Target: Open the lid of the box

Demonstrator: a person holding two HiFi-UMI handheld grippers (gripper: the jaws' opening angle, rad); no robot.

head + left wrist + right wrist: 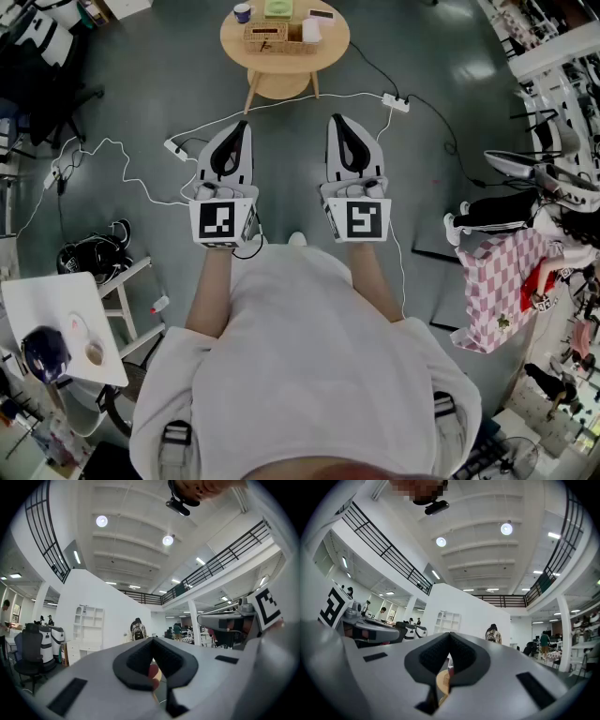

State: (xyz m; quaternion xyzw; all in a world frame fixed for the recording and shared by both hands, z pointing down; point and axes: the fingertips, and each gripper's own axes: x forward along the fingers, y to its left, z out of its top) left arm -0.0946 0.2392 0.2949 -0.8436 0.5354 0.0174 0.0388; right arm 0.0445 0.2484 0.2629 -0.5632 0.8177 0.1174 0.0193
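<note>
Left gripper: jaws together, empty.
Right gripper: jaws together, empty.
Box: far, on table, inside its rim.
Room: open floor between grippers and table, crossed by cable.

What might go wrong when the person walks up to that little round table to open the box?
1. A white cable lies across the floor in front of the round table; a foot might catch on it.
2. The box sits crowded beside a cup and other small items, so reaching in might knock something off.
</note>
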